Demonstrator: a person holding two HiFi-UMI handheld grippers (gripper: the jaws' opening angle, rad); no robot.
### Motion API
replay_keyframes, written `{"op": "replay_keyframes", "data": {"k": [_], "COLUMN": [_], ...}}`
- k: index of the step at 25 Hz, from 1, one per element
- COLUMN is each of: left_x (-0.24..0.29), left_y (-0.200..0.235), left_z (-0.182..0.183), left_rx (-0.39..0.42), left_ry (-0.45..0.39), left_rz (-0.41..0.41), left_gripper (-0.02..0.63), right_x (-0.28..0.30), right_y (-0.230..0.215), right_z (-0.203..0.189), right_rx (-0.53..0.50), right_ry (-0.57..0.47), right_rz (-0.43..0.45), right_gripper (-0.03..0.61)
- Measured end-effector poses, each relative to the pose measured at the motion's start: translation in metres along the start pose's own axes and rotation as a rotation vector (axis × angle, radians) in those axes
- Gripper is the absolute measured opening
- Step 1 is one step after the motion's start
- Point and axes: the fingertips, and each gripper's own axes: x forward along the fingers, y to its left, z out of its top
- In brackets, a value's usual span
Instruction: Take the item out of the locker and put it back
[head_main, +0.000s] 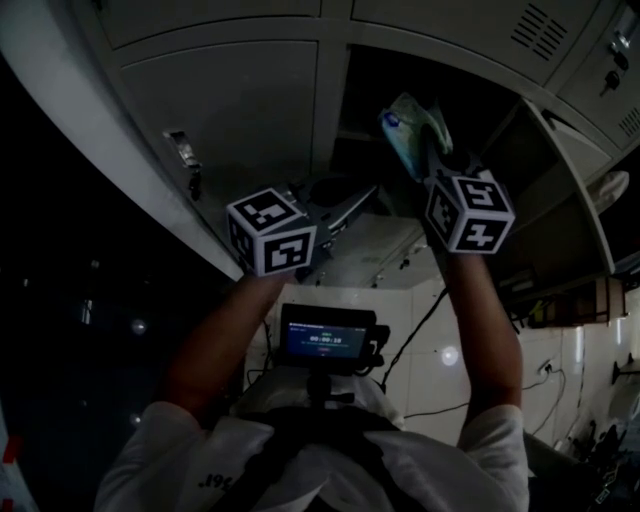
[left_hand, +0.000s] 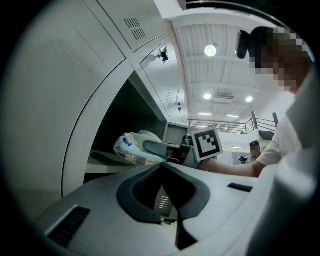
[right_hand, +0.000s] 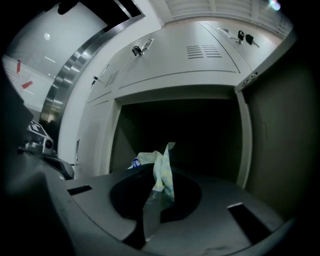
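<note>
The right gripper (right_hand: 156, 192) is clenched on a soft, pale yellow plastic pack with a blue label (right_hand: 161, 170). It pinches only the crumpled near end of the pack, so the rest of the pack reaches forward, away from the gripper. The person holds it high, at the mouth of the one open compartment (right_hand: 190, 130) of the grey metal locker (head_main: 230, 100).

From the left gripper view, the pack (left_hand: 131, 148) lies nearly flat, with its long axis running from the right gripper (left_hand: 150, 146) toward the dark inside. It is just over the front edge of the shelf floor (left_hand: 102, 159). I cannot tell whether it touches this floor.

The left gripper (head_main: 366, 196) has its jaws together with nothing between them. It waits below the opening, a little to the left of it, and it carries nothing. So the right hand is clearly the one at work here.

The direction that matters is straight ahead of the right gripper: the compartment is deep and dark, and I see nothing else inside it. On both sides of the pack there is free room up to the frame (right_hand: 241, 145). The open door (head_main: 572, 170) hangs out on the right side, close to the right arm. I think a move inward or outward along the pack's own axis passes without trouble, while a swing to the right can meet this door.
</note>
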Motion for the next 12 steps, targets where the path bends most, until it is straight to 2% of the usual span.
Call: {"op": "replay_keyframes", "data": {"k": [7,12], "left_x": [0.007,0.008], "left_y": [0.006,0.014], "left_z": [0.007,0.011], "left_rx": [0.004,0.002], "left_ry": [-0.009,-0.001], "left_rz": [0.02,0.05], "left_gripper": [-0.007,-0.008], "right_x": [0.061,0.099], "right_y": [-0.026,-0.03], "right_z": [-0.001,-0.005], "right_rx": [-0.07,-0.124], "right_ry": [0.049,0.107], "right_rz": [-0.098,-0.141], "right_gripper": [0.0,0.0]}}
